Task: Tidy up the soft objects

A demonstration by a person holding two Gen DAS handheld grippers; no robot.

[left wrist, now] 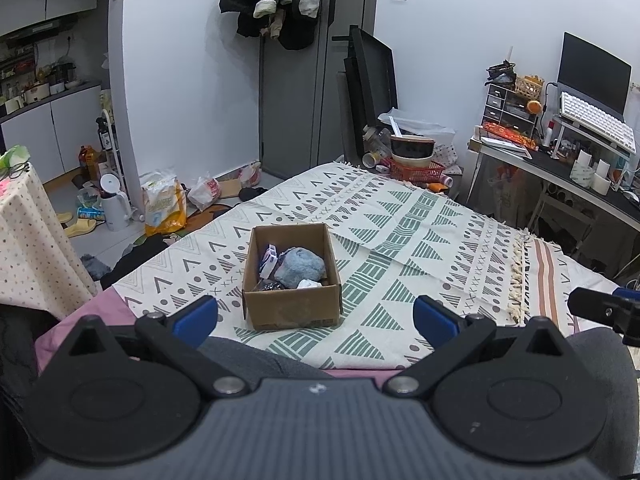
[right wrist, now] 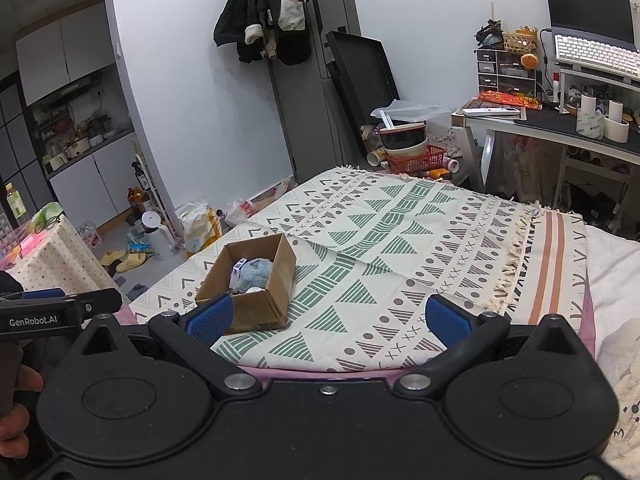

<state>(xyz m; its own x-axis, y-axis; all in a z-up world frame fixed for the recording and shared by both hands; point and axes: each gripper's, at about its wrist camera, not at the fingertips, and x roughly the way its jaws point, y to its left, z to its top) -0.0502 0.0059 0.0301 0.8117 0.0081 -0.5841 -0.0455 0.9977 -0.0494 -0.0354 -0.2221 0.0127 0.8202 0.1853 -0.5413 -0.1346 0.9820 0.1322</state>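
A brown cardboard box (left wrist: 292, 312) (right wrist: 262, 308) sits on the patterned blanket (left wrist: 400, 240) (right wrist: 400, 248) covering the bed. Inside it lie a fluffy blue soft item (left wrist: 299, 267) (right wrist: 255, 270), a white and pink one (left wrist: 269, 258) against the left wall, and small dark and white pieces at the front. My left gripper (left wrist: 316, 318) hangs open just in front of the box, nothing between its blue pads (left wrist: 196, 316). My right gripper (right wrist: 328, 318) is open too, to the right of the box, its left pad (right wrist: 210, 318) overlapping the box's near corner in view.
A desk (right wrist: 560, 128) with keyboard, monitor and rolls stands at the far right. A red basket (left wrist: 416, 170) holding bowls sits past the bed's far end. Bags, a kettle and slippers litter the floor on the left, beside a dotted tablecloth (left wrist: 28, 248). A hand (right wrist: 16, 412) grips the left tool.
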